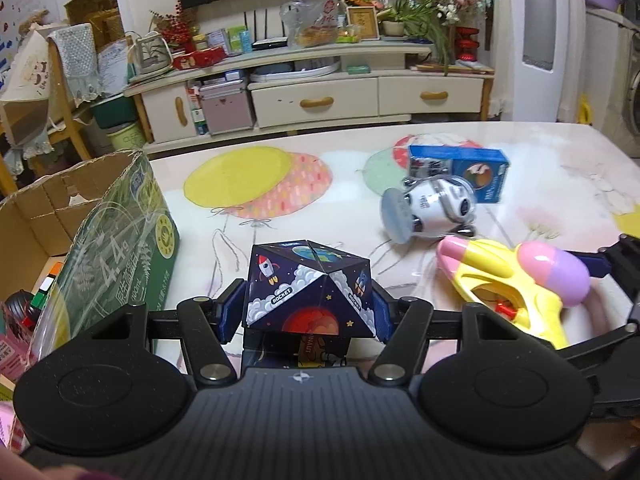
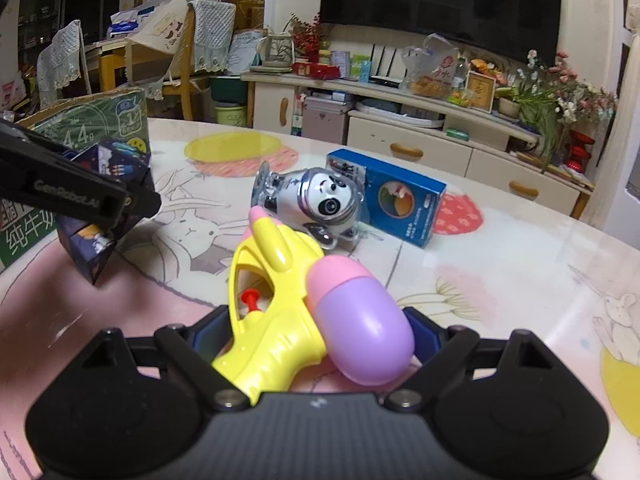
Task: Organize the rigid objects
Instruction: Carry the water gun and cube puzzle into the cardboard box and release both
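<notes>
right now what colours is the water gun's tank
Pink and lilac tank on the yellow water gun; clearest in the right wrist view.

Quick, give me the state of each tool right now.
Left tool: shut on the space-print cube, lifted off the table.
Right tool: around the water pistol; grip cannot be told.

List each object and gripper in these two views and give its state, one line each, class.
Space-print cube: clamped between the left gripper fingers, lifted.
Water pistol: lying on the table, between the right gripper fingers.
Panda toy: tipped on its side.
Blue box: lying flat, closed.
Cardboard carton: top open, items inside.
</notes>
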Available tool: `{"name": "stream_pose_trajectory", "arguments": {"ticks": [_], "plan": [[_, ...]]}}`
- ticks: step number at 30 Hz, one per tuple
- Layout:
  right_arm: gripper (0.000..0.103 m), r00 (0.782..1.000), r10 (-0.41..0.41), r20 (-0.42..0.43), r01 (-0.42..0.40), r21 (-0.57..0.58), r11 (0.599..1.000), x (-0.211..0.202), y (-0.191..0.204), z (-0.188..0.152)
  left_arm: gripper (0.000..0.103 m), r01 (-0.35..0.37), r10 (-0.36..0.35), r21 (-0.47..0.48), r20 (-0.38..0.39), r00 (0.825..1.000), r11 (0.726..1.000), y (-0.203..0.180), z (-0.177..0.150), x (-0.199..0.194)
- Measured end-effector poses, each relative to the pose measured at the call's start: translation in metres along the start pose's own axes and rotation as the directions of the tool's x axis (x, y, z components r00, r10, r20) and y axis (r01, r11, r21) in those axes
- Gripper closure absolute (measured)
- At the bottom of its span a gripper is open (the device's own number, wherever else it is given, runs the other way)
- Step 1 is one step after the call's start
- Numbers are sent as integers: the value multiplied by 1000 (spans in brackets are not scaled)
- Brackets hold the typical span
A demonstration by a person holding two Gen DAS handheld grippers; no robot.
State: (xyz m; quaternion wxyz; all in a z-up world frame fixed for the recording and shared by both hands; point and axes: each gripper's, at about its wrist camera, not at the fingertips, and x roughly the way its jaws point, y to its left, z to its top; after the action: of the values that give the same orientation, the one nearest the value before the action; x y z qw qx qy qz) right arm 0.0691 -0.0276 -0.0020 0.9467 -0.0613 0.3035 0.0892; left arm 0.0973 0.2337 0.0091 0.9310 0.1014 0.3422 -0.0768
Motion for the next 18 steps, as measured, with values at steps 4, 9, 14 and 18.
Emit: {"name": "stream_pose_trajectory", "arguments": {"ticks": [4,9,14,18], "plan": [[14,1000,-30,4,30,8,1000,-5,4,-2,26,26,-26,-3,10,1000,1000,-2,-2,-7],[14,999,-51,1,51,27,998,-10,10,-5,26,53,-53,1,21,998,999,-2,-1,-11],[14,998,-62,-5,63,72,995,-21,11,-8,26,82,-81,-11,49,995,997,-1,-1,-24],[14,998,-68,-12,69,101,992,-29,12,-9,26,103,-101,-22,73,992,994,3,1,-33]]}}
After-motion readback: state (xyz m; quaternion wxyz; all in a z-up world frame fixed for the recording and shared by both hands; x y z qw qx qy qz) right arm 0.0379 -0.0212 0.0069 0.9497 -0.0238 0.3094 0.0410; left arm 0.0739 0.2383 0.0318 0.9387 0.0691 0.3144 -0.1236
